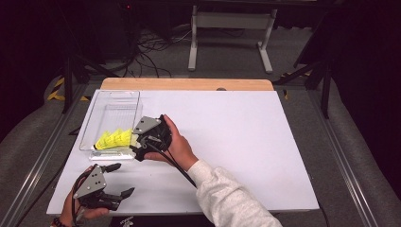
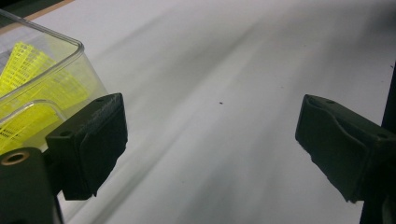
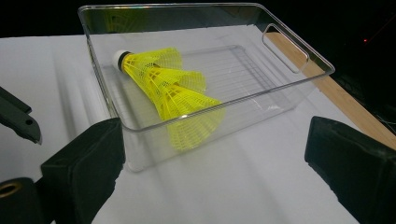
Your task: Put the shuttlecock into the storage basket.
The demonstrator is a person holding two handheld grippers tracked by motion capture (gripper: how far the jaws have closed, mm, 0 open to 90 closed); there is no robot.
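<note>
Shuttlecocks (image 3: 168, 88) inside bin (image 3: 299, 84), at its near end | bin at table's (image 1: 236, 132) far-left corner | right gripper (image 1: 137, 144) beside bin's near-right corner | left gripper (image 1: 118, 182) at near-left corner.

This looks like a lab or recording studio. Black curtains (image 1: 373, 56) hang around a white table (image 1: 246, 137), cables (image 1: 151, 47) tangle on grey carpet, and hazard tape (image 1: 57, 89) marks the floor.
</note>
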